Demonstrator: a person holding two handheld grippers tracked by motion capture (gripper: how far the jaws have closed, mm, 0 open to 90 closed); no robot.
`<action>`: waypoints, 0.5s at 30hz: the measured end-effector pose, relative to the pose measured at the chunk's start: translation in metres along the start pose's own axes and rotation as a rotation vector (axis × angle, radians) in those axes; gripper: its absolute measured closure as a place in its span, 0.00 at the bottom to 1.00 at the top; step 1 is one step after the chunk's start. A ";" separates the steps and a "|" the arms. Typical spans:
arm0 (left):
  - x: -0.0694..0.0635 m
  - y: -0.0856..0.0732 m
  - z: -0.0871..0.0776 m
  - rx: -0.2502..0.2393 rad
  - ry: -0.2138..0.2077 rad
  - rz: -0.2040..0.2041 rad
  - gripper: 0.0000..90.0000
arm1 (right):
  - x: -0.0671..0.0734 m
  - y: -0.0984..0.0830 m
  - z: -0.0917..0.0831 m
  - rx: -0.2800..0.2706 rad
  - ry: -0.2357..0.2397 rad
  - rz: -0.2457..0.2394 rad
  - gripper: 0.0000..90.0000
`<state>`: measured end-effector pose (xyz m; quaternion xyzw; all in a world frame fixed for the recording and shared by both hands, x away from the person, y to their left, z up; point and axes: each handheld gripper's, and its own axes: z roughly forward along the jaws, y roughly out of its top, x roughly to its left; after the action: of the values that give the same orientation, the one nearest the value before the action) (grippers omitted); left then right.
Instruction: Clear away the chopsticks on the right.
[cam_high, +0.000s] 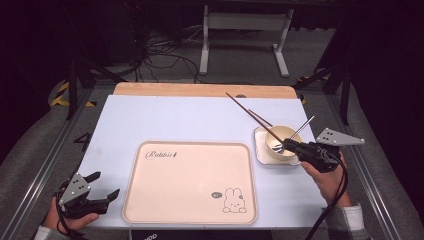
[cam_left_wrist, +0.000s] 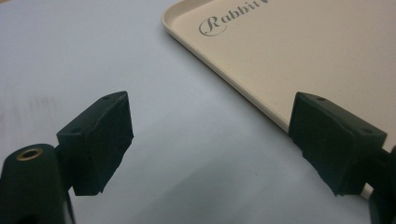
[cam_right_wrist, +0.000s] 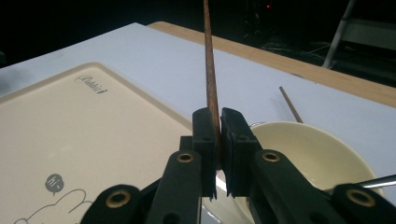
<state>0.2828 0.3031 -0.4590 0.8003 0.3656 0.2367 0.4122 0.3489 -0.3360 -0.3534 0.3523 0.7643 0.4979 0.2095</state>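
A brown wooden chopstick (cam_right_wrist: 209, 79) was clamped between the closed jaws of the right gripper (cam_right_wrist: 218, 140), rising steeply from them above the cream bowl (cam_right_wrist: 299, 154). In the high view the chopstick (cam_high: 250, 116) slanted up and away from the bowl (cam_high: 280, 145), which sat on a small white square dish (cam_high: 259, 150) at the right of the pale blue mat (cam_high: 175, 120). A second chopstick (cam_high: 261, 118) and a metal utensil (cam_high: 300, 131), apparently a spoon, leaned in the bowl. The right gripper (cam_high: 291, 145) was at the bowl's near rim. The beige rabbit-printed tray (cam_high: 150, 200) lay just left of the dish. The left gripper (cam_high: 102, 186) rested beside the tray's left edge, its jaws apart with nothing between them.
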 end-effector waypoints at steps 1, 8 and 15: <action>0.000 0.000 0.001 0.003 -0.007 0.007 0.16 | 0.002 -0.001 0.002 0.004 0.005 0.000 0.95; 0.000 0.000 0.001 0.003 -0.004 0.005 0.16 | 0.018 -0.003 0.010 0.026 0.050 -0.031 0.95; -0.001 0.001 0.001 0.004 0.000 0.005 0.16 | 0.036 -0.005 0.025 0.061 0.103 -0.064 0.95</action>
<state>0.2833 0.3019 -0.4589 0.8019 0.3643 0.2370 0.4100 0.3398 -0.2953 -0.3670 0.3080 0.7998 0.4847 0.1748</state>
